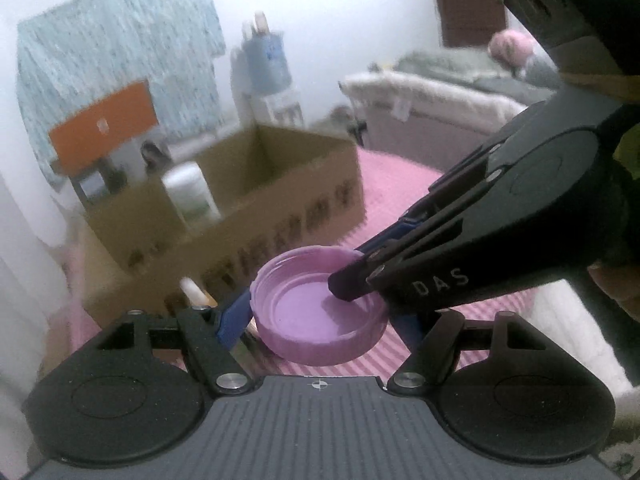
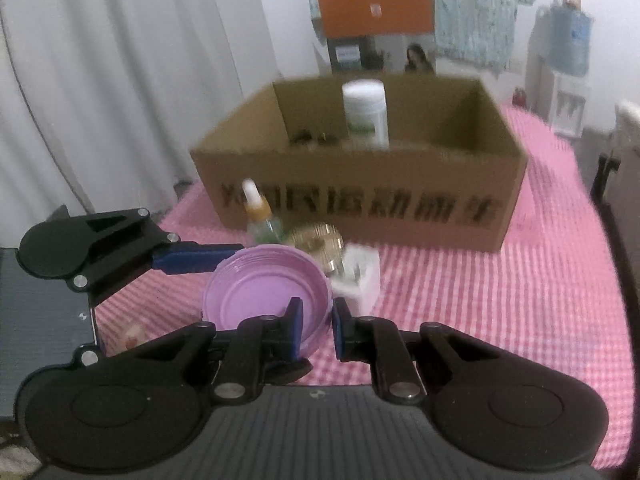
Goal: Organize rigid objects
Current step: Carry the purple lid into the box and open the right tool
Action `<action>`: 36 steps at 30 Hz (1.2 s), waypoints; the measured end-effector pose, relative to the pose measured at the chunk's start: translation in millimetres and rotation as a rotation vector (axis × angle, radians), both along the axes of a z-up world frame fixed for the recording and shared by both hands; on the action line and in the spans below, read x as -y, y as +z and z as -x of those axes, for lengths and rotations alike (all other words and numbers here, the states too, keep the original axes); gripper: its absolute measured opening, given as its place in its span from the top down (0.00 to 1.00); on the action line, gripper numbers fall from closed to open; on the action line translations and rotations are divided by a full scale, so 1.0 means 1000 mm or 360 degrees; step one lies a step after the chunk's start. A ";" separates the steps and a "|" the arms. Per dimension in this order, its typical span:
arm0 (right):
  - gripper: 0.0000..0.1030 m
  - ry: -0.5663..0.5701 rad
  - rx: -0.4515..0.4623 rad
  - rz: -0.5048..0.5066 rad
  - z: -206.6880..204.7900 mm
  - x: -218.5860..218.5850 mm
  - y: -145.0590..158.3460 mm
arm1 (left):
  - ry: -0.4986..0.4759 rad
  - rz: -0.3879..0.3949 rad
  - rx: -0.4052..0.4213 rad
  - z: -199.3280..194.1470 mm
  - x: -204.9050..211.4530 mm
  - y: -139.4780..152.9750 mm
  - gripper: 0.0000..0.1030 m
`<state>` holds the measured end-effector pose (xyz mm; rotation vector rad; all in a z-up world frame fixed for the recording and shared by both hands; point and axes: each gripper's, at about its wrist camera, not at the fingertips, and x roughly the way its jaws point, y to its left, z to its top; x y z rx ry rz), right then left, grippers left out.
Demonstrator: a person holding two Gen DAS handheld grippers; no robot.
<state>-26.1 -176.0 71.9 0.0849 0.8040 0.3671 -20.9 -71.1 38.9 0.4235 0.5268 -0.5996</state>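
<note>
Up close in the left wrist view, the purple lid sits upturned between the left gripper's blue fingers, which press its sides. The right gripper reaches in from the right and pinches the lid's rim. Behind stands a cardboard box holding a white bottle.

From the right wrist view, the right gripper is clamped on the lid's wall above the pink checked cloth. A dropper bottle, gold lid and white block lie before the box.
</note>
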 end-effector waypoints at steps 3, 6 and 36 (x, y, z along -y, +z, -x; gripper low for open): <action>0.84 0.0022 0.0088 0.0009 -0.006 -0.004 0.023 | 0.0030 0.0015 0.0100 -0.010 -0.004 0.020 0.28; 0.84 0.0061 0.0179 0.0028 -0.022 -0.009 0.048 | 0.0073 0.0033 0.0161 -0.029 -0.009 0.038 0.28; 0.82 0.0257 -0.0809 -0.0195 -0.268 -0.025 -0.037 | 0.0426 -0.0088 -0.0935 -0.265 -0.022 -0.025 0.28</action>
